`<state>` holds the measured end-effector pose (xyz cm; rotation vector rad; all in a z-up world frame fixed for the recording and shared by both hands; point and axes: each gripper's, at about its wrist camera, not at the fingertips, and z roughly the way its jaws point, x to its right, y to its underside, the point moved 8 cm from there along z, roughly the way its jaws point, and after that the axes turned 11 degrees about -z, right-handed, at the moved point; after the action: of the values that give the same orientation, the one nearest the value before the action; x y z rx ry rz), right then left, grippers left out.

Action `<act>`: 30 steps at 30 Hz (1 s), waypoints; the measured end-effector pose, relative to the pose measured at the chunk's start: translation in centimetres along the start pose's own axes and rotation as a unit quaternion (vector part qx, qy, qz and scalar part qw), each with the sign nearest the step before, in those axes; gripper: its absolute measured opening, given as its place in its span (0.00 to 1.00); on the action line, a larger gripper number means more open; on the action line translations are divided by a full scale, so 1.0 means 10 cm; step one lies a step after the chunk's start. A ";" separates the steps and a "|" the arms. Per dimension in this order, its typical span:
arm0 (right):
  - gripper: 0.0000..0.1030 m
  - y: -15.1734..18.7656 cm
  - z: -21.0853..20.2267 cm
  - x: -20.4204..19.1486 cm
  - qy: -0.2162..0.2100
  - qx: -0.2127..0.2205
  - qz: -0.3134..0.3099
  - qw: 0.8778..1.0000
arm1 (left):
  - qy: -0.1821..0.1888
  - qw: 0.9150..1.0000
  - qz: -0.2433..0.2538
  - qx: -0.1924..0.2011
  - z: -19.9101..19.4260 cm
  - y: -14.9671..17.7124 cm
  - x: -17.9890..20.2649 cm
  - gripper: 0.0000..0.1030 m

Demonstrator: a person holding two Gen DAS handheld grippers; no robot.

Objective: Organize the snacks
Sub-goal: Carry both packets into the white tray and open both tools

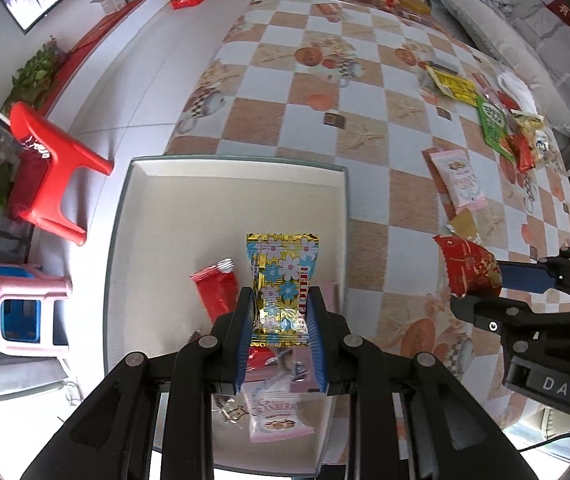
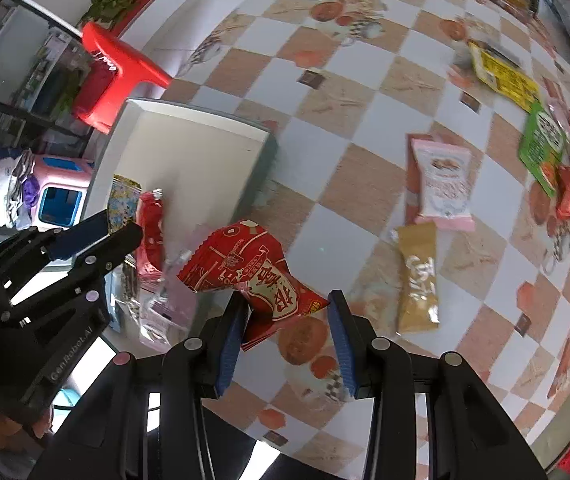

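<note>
Clamped between the blue pads of the left gripper [image 1: 281, 312], a gold foil packet [image 1: 283, 280] printed with white, blue and pink flowers (red lettering runs up one edge) hangs above the white tray [image 1: 141, 216], where a red wrapper [image 1: 217, 290] and a pink cranberry packet [image 1: 275, 416] already lie. Right gripper [image 2: 285, 320] pinches a crumpled red pouch [image 2: 245, 268] with white Chinese characters by one end, held over the checkered tablecloth [image 2: 325, 128] just beside the tray's near corner. Further out on the cloth lie a pink packet [image 2: 443, 180], a gold bar wrapper [image 2: 419, 280] and a green packet [image 2: 541, 148].
</note>
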<state>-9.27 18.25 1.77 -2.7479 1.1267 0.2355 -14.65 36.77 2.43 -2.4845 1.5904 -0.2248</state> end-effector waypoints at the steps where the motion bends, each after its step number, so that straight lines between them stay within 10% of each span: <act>1: 0.41 -0.03 0.01 -0.03 -0.001 -0.001 -0.003 1.000 | 0.000 1.000 -0.002 -0.001 0.01 0.00 -0.03 0.27; 25: 0.42 -0.62 0.48 -0.72 -0.024 -0.036 -0.061 0.997 | -0.040 0.996 -0.063 -0.044 0.33 0.26 -0.76 0.28; 28: 0.43 -0.59 0.52 -0.71 -0.028 -0.043 -0.053 0.997 | -0.050 0.996 -0.063 -0.048 0.36 0.30 -0.79 0.44; 30: 0.77 -0.57 0.52 -0.68 -0.029 -0.045 -0.045 0.998 | -0.056 0.995 -0.065 -0.049 0.36 0.32 -0.81 0.64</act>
<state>-10.48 27.95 -1.40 -2.8417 1.0000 0.3612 -20.04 43.05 -2.08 -2.6278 1.4302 -0.0251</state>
